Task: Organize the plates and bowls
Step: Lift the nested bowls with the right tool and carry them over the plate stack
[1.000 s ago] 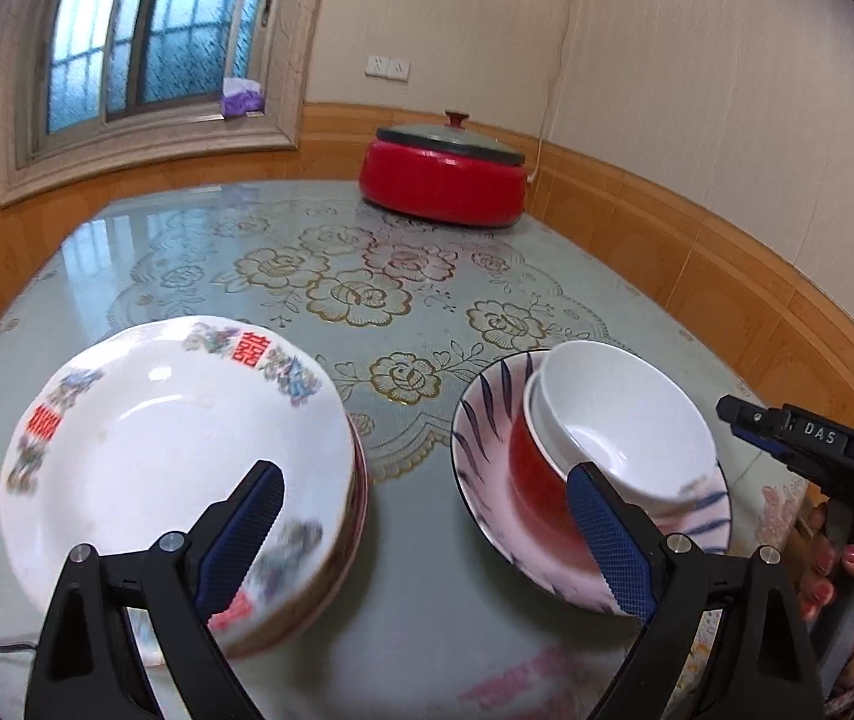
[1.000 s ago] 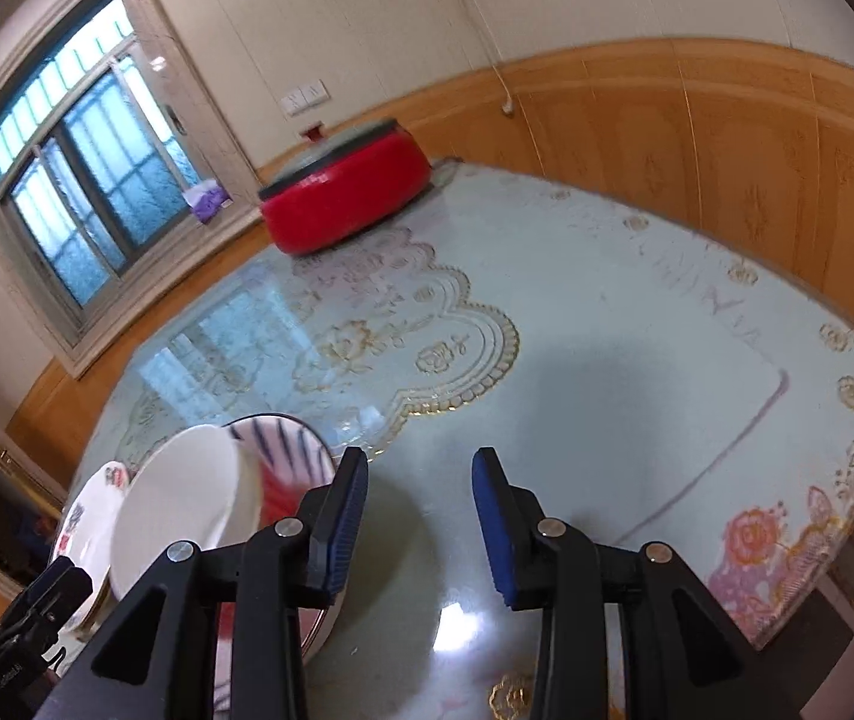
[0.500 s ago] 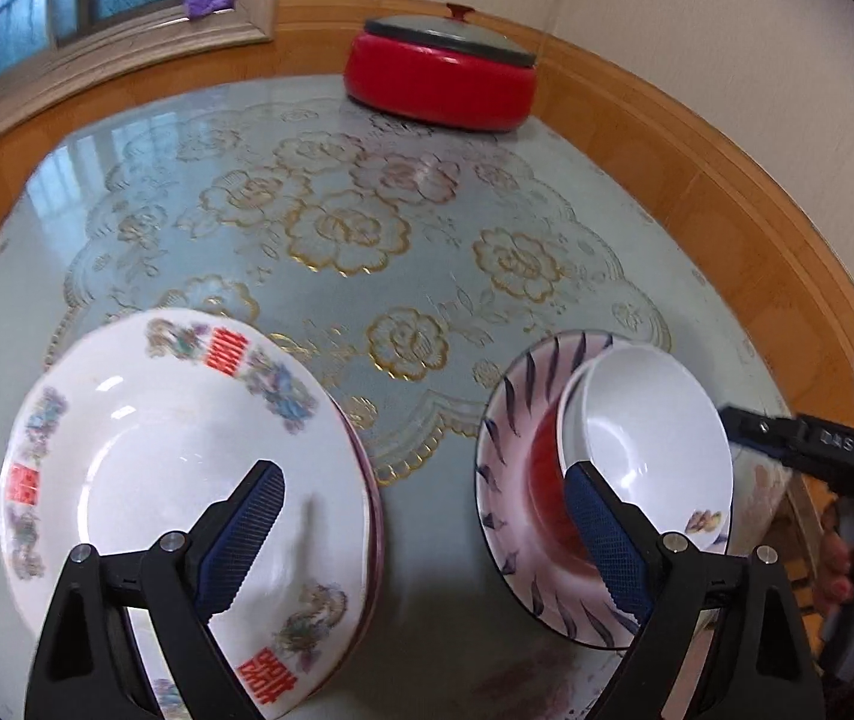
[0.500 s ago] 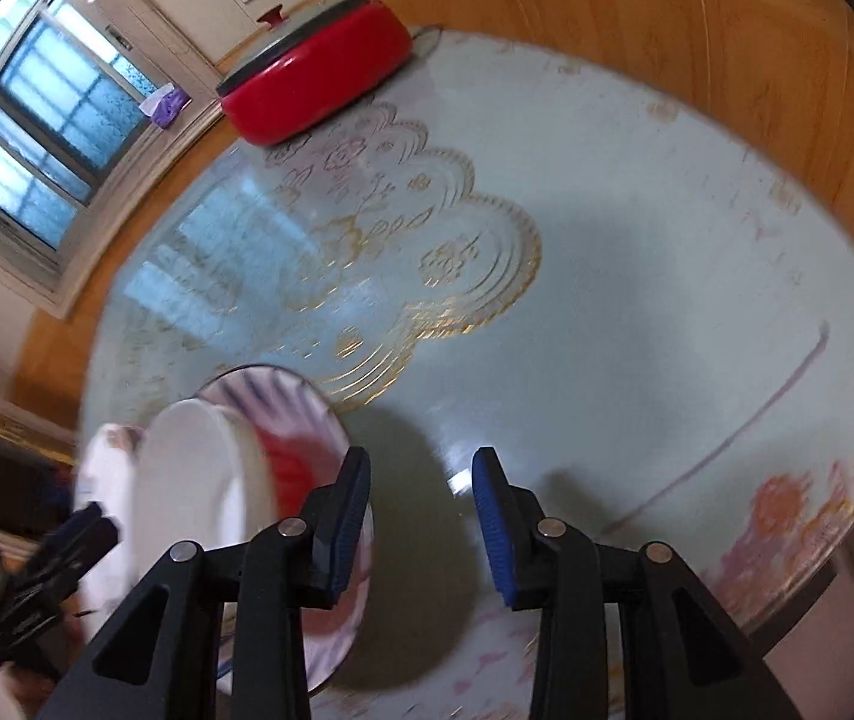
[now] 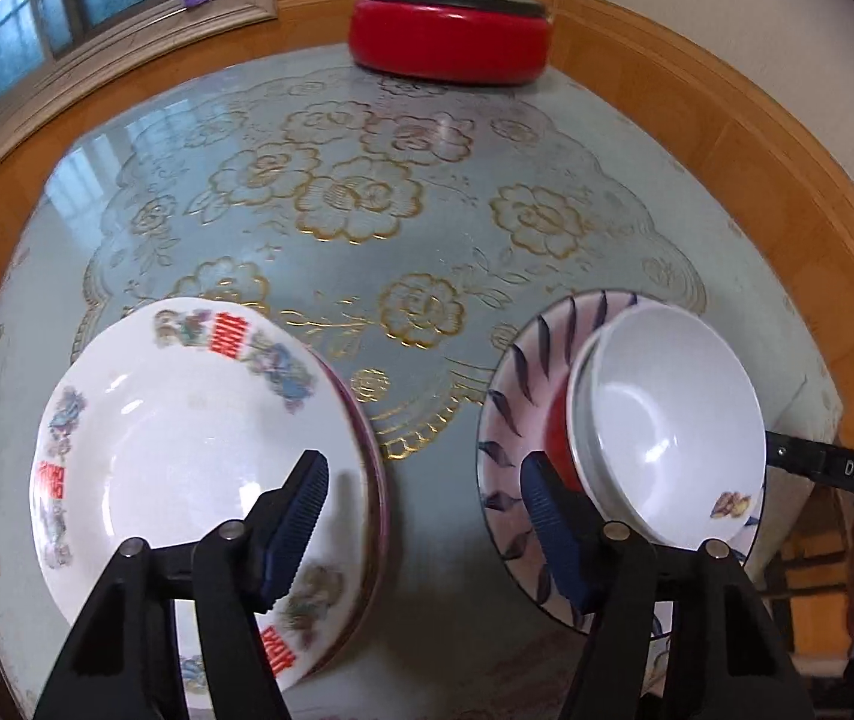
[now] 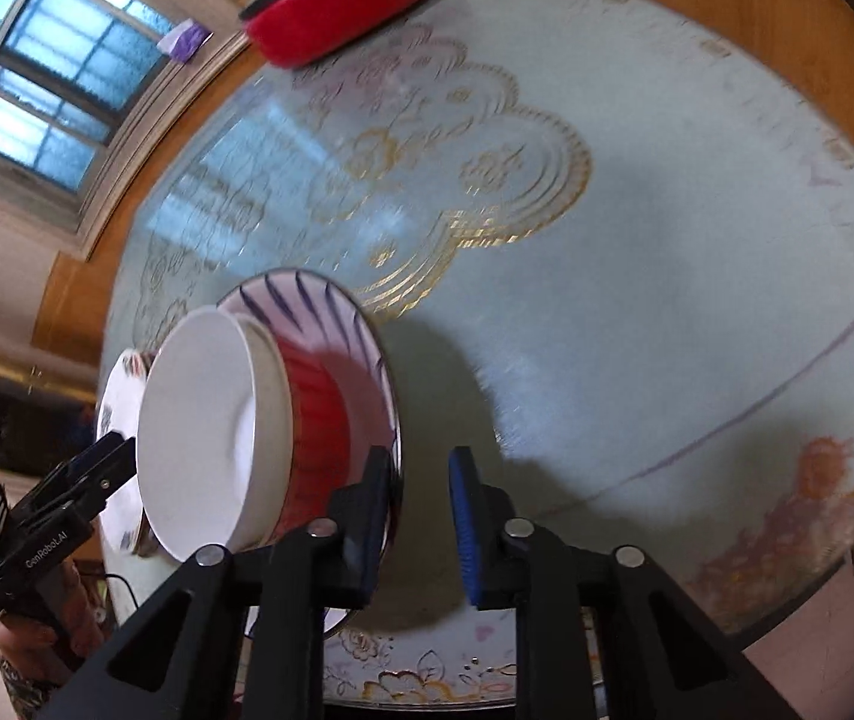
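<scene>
A stack of white plates with red characters (image 5: 187, 438) sits at the table's near left. A blue-striped plate (image 5: 511, 396) at the near right carries a red bowl (image 6: 313, 420) with a white bowl (image 5: 673, 420) nested in it. My left gripper (image 5: 427, 516) is open and empty, hovering above the gap between the two stacks. My right gripper (image 6: 418, 522) is open and empty, its left finger at the striped plate's (image 6: 331, 306) near edge. The plate stack shows behind the bowls in the right wrist view (image 6: 118, 384).
A red lidded pot (image 5: 451, 30) stands at the table's far edge by the wood-panelled wall. The glass-topped round table (image 5: 367, 192) has a floral cloth. The right gripper's body (image 5: 835, 468) shows at the left view's right edge.
Both grippers rose and tilted down over the table. The left gripper narrowed somewhat and the right gripper moved closer to the striped plate. The dishes have not moved.
</scene>
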`<state>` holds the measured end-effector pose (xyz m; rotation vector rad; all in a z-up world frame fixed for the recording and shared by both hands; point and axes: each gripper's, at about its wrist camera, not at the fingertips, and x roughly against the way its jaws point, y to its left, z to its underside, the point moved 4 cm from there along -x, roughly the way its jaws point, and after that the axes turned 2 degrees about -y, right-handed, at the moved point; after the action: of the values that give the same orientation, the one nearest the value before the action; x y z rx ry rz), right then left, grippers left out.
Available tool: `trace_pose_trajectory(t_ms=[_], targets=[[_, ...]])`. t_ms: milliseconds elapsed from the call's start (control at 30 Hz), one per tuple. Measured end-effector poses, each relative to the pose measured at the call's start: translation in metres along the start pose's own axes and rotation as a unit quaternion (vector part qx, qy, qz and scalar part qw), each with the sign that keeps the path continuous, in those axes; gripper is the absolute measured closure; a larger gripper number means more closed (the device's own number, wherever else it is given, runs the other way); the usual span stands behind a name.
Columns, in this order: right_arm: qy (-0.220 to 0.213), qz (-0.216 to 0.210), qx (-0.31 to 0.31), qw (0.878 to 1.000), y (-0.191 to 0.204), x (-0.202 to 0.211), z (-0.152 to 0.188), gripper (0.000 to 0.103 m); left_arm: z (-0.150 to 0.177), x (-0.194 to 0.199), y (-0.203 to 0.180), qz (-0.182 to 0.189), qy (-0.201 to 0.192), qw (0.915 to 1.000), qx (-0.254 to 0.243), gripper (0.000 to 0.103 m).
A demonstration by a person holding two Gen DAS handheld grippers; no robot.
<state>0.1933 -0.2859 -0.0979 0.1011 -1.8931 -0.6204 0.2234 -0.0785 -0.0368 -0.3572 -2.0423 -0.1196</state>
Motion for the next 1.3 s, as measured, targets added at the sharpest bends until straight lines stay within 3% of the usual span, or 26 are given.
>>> trace_pose_trajectory(t_ms=[267,333,500,633,800,933,1100,1167,1300], targets=[[0.02,-0.023,0.013,0.999,-0.001,-0.015,-0.009,0.088,0.004,-0.018,-0.026,-0.052,0.01,0.9962,-0.069,0.046],[0.024,-0.022,0.025,0.999,0.0,-0.017,-0.013,0.088,0.004,-0.022,-0.028,-0.033,0.023,0.9977,-0.055,0.06],[0.038,-0.03,0.055,0.997,0.005,-0.026,-0.023,0.093,0.001,-0.034,-0.035,-0.014,0.036,0.999,-0.022,0.063],[0.021,-0.006,0.078,0.997,0.005,-0.026,-0.042,0.095,-0.005,-0.045,-0.05,0.0,0.042,0.999,-0.017,0.063],[0.021,-0.012,0.077,0.997,-0.005,-0.025,-0.063,0.095,-0.014,-0.058,-0.058,0.014,0.031,0.9994,-0.004,0.061],[0.023,-0.041,0.063,0.997,-0.014,-0.029,-0.072,0.095,-0.025,-0.058,-0.045,0.029,-0.003,0.9986,0.043,0.058],[0.029,-0.061,0.088,0.994,-0.019,-0.032,-0.077,0.092,-0.029,-0.061,-0.043,0.037,-0.02,0.9983,0.04,0.057],[0.033,-0.062,0.104,0.992,-0.015,-0.037,-0.079,0.087,-0.027,-0.066,-0.042,0.029,-0.012,0.9992,0.027,0.06],[0.035,-0.057,0.145,0.987,-0.012,-0.04,-0.08,0.084,-0.028,-0.068,-0.052,0.041,-0.014,0.999,0.0,0.08]])
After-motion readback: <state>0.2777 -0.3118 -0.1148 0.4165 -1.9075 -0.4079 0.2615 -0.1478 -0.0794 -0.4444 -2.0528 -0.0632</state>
